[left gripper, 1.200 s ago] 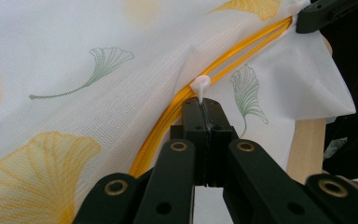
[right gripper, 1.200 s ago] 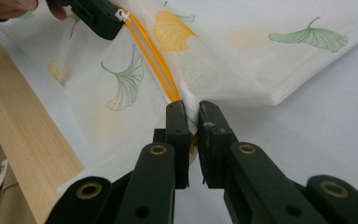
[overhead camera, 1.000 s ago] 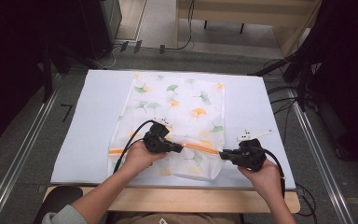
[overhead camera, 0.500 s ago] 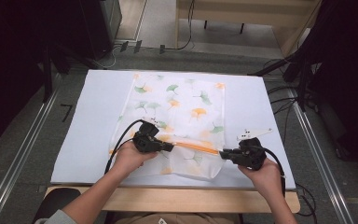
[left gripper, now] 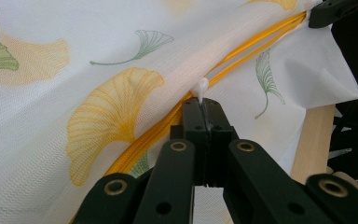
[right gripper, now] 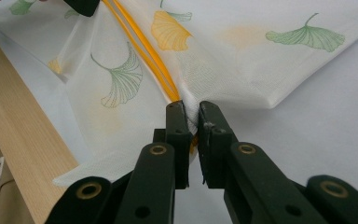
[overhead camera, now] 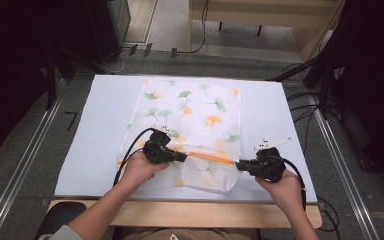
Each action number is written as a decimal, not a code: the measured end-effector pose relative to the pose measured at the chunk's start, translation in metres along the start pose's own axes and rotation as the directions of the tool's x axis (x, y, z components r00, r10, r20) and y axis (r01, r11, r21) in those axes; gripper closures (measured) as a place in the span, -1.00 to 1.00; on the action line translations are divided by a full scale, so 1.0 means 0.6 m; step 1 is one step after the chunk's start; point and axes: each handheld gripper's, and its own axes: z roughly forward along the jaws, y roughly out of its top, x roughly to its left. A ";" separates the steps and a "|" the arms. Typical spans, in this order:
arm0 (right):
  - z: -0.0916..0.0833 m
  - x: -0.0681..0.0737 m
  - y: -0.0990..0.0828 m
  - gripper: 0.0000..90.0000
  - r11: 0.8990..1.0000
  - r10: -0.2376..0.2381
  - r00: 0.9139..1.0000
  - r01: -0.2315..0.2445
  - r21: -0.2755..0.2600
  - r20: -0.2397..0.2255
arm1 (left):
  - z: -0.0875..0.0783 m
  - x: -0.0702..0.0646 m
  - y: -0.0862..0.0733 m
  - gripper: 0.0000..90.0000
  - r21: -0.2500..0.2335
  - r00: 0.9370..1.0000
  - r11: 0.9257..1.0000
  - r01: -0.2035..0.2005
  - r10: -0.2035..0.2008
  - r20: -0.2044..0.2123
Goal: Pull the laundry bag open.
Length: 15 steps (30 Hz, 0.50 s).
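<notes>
The white mesh bag printed with ginkgo leaves point(overhead camera: 192, 130) lies flat on the pale blue mat point(overhead camera: 95, 125), near the table's near edge. Its orange zipper point(overhead camera: 207, 156) is being worked: the white pull tab point(left gripper: 199, 88) is clamped by the left gripper point(left gripper: 204, 108), while the zipper's right end is pinched by the right gripper point(right gripper: 192, 114). A steady pull along the zipper line is judged to be needed next, with the right end held taut.

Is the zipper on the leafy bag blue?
No, the zipper on the leafy bag is orange-yellow, as the left gripper view shows.
</notes>
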 end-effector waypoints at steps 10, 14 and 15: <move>-0.001 0.000 0.000 0.89 1.000 0.004 1.000 -0.004 0.000 0.001 | 0.000 0.000 0.000 1.00 0.000 1.000 1.000 -0.001 0.001 0.003; 0.000 0.000 0.000 0.89 1.000 0.003 1.000 -0.003 0.002 -0.002 | 0.000 -0.001 0.000 1.00 0.000 1.000 1.000 -0.004 0.004 -0.002; 0.000 0.000 0.000 0.89 1.000 0.003 1.000 -0.003 0.002 -0.002 | 0.000 -0.001 0.000 1.00 -0.001 1.000 1.000 -0.004 0.004 -0.002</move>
